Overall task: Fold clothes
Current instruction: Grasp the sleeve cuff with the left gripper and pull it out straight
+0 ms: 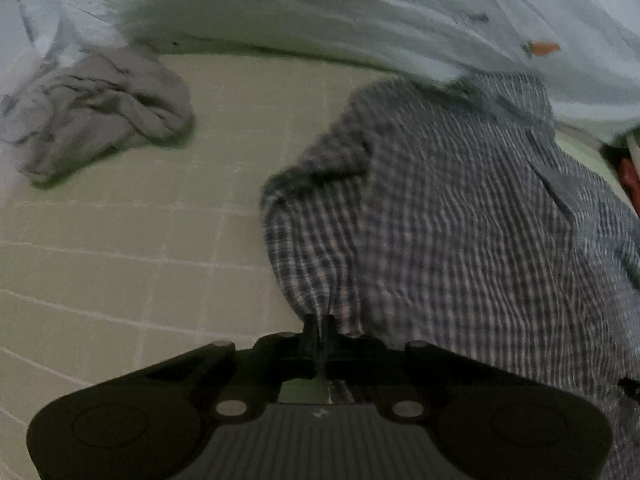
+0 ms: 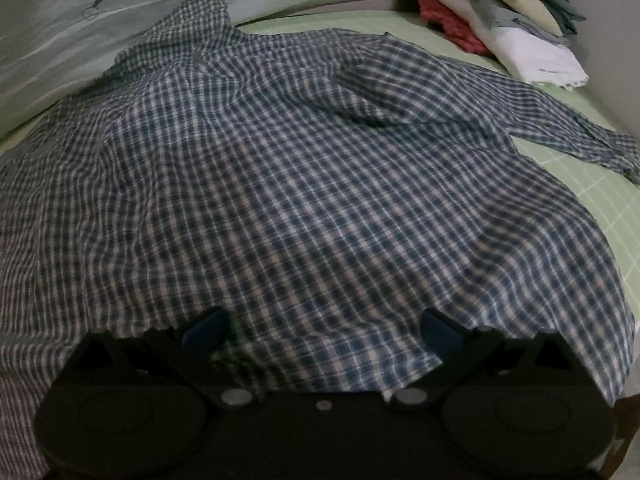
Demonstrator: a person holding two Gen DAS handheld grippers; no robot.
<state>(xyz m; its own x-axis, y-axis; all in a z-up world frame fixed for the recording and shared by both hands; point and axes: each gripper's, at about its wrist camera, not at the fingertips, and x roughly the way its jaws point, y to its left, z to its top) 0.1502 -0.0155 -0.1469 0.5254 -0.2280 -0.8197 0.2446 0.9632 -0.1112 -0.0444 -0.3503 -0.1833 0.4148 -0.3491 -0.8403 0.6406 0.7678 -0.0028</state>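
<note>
**Left tool pinches the shirt hem**

Left wrist view: left tool (image 1: pixel 320 326) pressed together on the blue-and-white checked cotton shirt (image 1: pixel 460 220), spread on the green gridded bed sheet (image 1: pixel 140 240). One crumpled grey garment (image 1: pixel 96 116) lies apart.

Right wrist view: right tool (image 2: pixel 322 330) spread, hem between, ungripped. A one-sided pull could skew the shirt. One folded stack (image 2: pixel 508 36).

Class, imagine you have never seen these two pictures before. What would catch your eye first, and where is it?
The blue checked shirt dominates, spread rumpled over the green gridded bedsheet and filling most of the right wrist view. In the left wrist view the left tool is pinched shut on the shirt's edge, while the right tool stands open over the hem. A crumpled grey garment lies apart at the upper left, and a stack of folded clothes sits at the far right corner.
</note>
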